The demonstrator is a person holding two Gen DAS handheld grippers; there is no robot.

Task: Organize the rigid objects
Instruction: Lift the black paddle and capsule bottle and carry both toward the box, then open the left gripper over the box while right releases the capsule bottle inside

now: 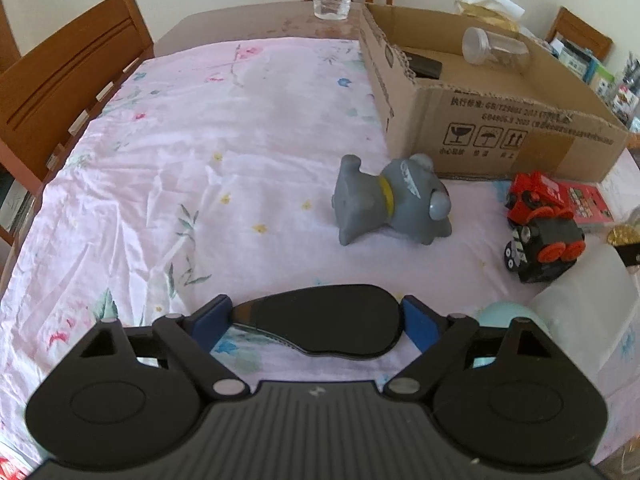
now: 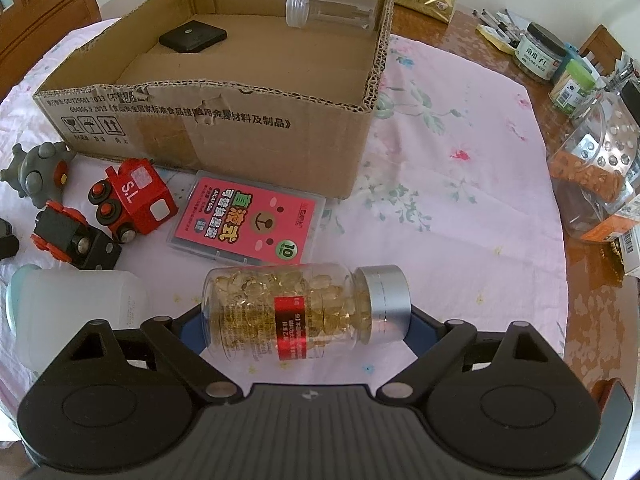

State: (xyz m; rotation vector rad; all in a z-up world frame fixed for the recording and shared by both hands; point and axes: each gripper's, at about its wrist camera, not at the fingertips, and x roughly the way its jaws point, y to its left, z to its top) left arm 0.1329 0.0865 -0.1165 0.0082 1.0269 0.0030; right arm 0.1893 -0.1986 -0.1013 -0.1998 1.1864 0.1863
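Only the left wrist view showed the left gripper (image 1: 316, 322) with its jaws wide around a flat black oval case (image 1: 320, 320); only the right view showed the right gripper (image 2: 306, 320) spanning a clear capsule bottle (image 2: 296, 312) lengthwise. Beyond both stood the brown cardboard box (image 2: 240, 128)

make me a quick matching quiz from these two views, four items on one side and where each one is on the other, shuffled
Items
1. clear empty jar
2. capsule bottle
3. grey toy animal
4. black flat case

Places
A. between the left gripper's fingers
B. lying on its side on the cloth, near the box's front wall
C. inside the cardboard box, far right corner
D. lying sideways between the right gripper's fingers

Pairs: 1-C, 2-D, 3-B, 4-A
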